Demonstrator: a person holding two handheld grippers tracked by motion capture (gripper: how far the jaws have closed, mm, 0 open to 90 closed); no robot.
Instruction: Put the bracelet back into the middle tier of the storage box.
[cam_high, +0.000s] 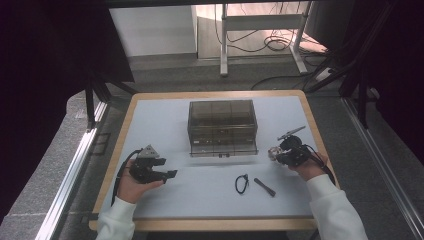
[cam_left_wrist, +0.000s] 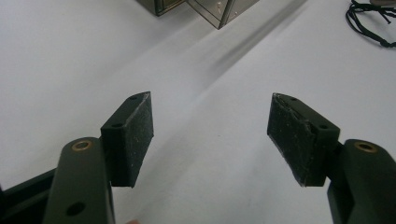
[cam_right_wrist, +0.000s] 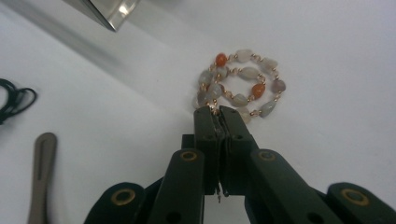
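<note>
A bracelet of pale and orange beads (cam_right_wrist: 238, 81) lies coiled on the white tabletop, right of the box. My right gripper (cam_right_wrist: 217, 112) is shut, its tips pinching the near edge of the bracelet. In the high view the right gripper (cam_high: 277, 153) sits by the table's right side with the bracelet (cam_high: 272, 152) at its tips. Held low at the left side of the table, my left gripper (cam_high: 171, 174) points right. Its jaws (cam_left_wrist: 212, 98) stand open over bare tabletop with nothing between them.
A smoky transparent drawer box (cam_high: 222, 127) stands mid-table. A black cord loop (cam_high: 242, 183) and a dark slim stick (cam_high: 264, 187) lie near the front, between the hands. The table's wooden rim (cam_high: 215, 223) runs along the near edge.
</note>
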